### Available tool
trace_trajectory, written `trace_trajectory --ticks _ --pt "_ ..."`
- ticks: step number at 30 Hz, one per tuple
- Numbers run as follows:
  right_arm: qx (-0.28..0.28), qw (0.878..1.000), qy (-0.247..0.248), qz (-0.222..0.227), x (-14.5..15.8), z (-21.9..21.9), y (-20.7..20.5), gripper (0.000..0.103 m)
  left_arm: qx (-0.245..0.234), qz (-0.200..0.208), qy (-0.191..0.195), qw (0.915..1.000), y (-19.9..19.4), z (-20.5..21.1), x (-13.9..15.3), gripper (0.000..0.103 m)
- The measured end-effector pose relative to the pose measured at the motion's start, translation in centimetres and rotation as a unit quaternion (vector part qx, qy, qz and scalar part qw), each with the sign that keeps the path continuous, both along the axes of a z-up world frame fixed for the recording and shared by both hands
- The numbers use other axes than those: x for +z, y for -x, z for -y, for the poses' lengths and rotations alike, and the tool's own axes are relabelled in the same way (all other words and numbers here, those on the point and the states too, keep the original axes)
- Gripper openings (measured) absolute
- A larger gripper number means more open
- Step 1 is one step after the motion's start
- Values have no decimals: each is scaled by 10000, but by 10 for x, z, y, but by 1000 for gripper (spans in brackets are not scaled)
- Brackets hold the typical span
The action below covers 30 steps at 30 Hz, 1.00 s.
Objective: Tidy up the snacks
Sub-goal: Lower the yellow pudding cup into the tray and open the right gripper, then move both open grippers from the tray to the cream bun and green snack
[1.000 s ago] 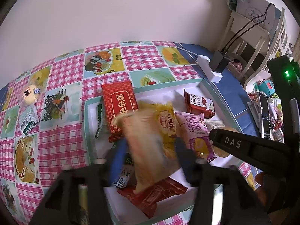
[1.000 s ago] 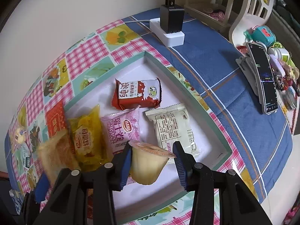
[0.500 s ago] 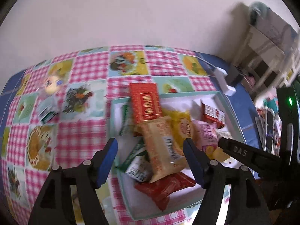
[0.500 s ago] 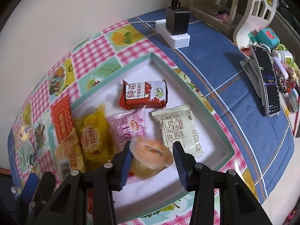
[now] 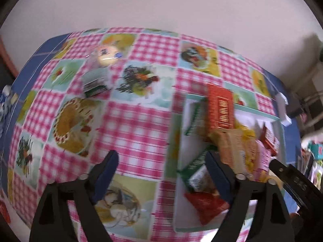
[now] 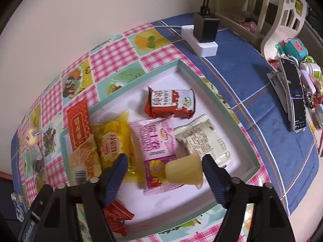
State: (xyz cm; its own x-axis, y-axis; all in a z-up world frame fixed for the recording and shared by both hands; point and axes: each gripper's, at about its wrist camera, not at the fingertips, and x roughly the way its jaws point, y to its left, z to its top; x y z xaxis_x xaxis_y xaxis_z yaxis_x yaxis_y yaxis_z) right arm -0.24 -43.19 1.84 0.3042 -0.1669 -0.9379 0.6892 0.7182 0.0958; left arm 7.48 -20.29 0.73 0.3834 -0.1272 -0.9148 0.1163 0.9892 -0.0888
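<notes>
The pink pack (image 6: 159, 151) reads "YANYAN"; the other wrappers carry Chinese print, and the white pack (image 6: 203, 141) has fine text too small to read. All lie in a white tray (image 6: 210, 92) with a teal rim on a checked cloth (image 5: 141, 125). The right gripper (image 6: 164, 167) is opening around a tipped jelly cup (image 6: 184, 171), pads clear of it. The left gripper (image 5: 162, 167) is opening over bare cloth, nothing between its jaws. A charger (image 6: 206, 28) sits in a power strip (image 6: 201, 44) behind the tray; a phone (image 6: 294, 96) leans nearby.

Cloth: we see a pink checked tablecloth (image 6: 113, 56) over the bench.
Power: white power strip (image 6: 198, 42), black charger (image 6: 206, 27).
Phone: a smartphone (image 6: 294, 92) propped upright.
</notes>
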Motion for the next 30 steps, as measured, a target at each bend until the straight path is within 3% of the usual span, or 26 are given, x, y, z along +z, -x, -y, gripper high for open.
trace_trajectory --ticks 6,9,14,30 --pt "127 9998 13 137 4 -8 -4 90 425 -34 -10 9991 -8 -22 -3 96" --pt "178 9996 20 221 7 -11 -5 99 596 -43 2 9982 -10 -31 -3 96" --pt "317 9988 65 356 13 -19 -9 103 838 -10 -12 9965 -13 -45 -2 102" --pt "936 9941 241 487 25 -67 -32 103 1333 82 165 9909 -24 -93 6 102"
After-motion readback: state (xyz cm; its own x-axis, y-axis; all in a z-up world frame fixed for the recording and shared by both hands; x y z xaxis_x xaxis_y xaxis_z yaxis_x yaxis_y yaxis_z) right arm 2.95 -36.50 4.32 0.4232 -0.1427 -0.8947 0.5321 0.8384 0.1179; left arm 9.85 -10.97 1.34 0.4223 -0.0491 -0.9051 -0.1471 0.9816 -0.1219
